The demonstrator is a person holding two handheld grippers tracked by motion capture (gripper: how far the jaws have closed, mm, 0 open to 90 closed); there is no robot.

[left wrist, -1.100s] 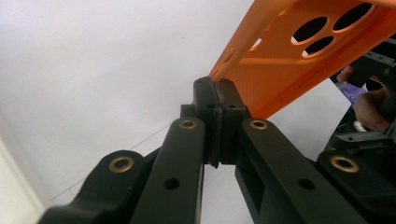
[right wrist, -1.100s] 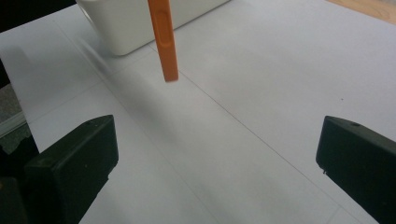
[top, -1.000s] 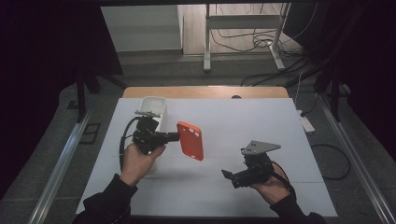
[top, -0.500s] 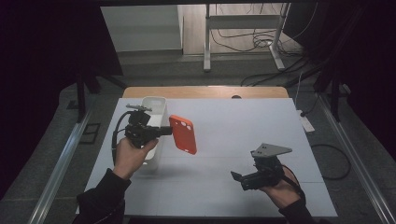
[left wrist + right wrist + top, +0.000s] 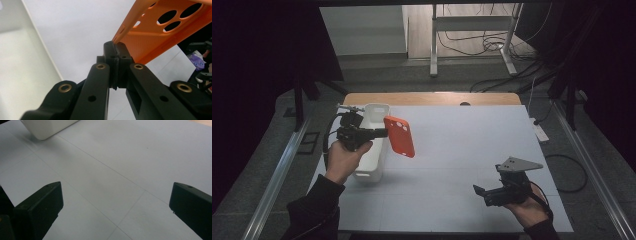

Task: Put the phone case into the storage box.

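The left hand-held gripper, clenched on the orange phone case, has carried it back (airborne) above the white bin, suggesting deposit there; the right hand-held gripper has withdrawn, released.

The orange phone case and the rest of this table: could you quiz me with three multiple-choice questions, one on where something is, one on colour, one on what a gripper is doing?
1. Where is the white bin?
A. table's left side
B. table's right side
C. on the floor

2. What colour is the phone case?
A. blue
B. orange
C. green

3. How is the right gripper?
A. shut on the case
B. shut on the bin
C. open, holding nothing

Answers: 1 A, it stands by the left gripper. 2 B, plainly orange in the high view. 3 C, its jaws stand wide apart over bare table.
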